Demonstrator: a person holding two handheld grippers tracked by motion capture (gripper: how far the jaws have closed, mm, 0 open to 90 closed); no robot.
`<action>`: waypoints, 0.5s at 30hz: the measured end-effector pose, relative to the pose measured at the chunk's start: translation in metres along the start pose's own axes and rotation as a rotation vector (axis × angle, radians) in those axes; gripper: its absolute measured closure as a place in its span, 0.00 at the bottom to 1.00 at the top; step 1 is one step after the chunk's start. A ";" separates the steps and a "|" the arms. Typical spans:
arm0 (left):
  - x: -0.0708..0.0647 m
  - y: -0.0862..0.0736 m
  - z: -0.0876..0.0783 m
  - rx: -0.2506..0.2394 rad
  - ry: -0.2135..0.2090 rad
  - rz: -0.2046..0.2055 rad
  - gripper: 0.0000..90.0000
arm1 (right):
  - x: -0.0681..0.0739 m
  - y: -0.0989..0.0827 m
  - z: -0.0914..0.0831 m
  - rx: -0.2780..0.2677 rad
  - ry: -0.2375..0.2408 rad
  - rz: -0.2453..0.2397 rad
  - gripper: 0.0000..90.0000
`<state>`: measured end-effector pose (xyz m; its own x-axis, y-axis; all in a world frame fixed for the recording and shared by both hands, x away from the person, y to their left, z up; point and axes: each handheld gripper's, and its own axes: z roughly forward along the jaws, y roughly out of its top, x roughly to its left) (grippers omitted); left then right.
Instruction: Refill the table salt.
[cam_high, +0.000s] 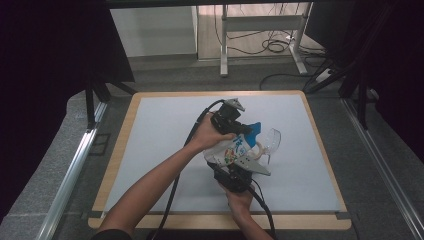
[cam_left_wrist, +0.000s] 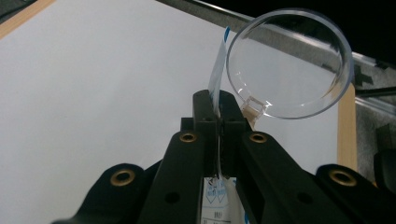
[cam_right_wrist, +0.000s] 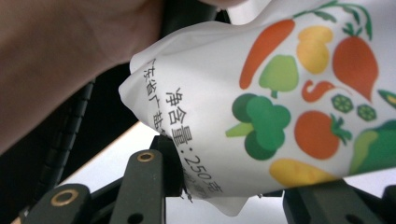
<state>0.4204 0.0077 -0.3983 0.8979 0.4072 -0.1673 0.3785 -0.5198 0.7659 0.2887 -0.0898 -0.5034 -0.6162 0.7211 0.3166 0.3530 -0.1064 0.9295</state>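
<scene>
A white pouch (cam_high: 235, 150) printed with vegetables and topped in blue hangs over the middle of the table, held between both grippers. My left gripper (cam_high: 246, 131) is shut on its thin top edge (cam_left_wrist: 217, 74), which runs between the closed jaws of that gripper (cam_left_wrist: 218, 100). From below, my right gripper (cam_high: 234, 167) grips the pouch's bottom (cam_right_wrist: 280, 93), jaws (cam_right_wrist: 238, 179) on either side of it. A clear round cup (cam_high: 270, 141) sits just right of the pouch top, and it looms close beyond the left jaws (cam_left_wrist: 289, 65).
A white mat (cam_high: 165, 150) covers the wooden table (cam_high: 120, 150). A grey metal rail (cam_high: 75, 165) runs along the left side and another along the right (cam_high: 385, 165). Desk legs and cables (cam_high: 270, 45) stand on the floor beyond.
</scene>
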 end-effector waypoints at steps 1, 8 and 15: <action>0.000 -0.001 -0.001 0.002 0.001 0.001 0.99 | -0.001 -0.001 -0.001 0.008 -0.003 -0.001 0.69; -0.004 -0.006 -0.013 -0.048 -0.010 -0.021 0.99 | -0.006 -0.010 -0.007 0.056 -0.036 -0.032 0.66; -0.005 -0.012 -0.020 -0.086 -0.016 -0.057 0.99 | -0.015 -0.014 -0.009 0.113 -0.068 -0.038 0.63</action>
<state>0.4068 0.0270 -0.3943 0.8792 0.4217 -0.2219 0.4091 -0.4293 0.8052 0.2865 -0.1051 -0.5189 -0.5828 0.7686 0.2639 0.4093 -0.0030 0.9124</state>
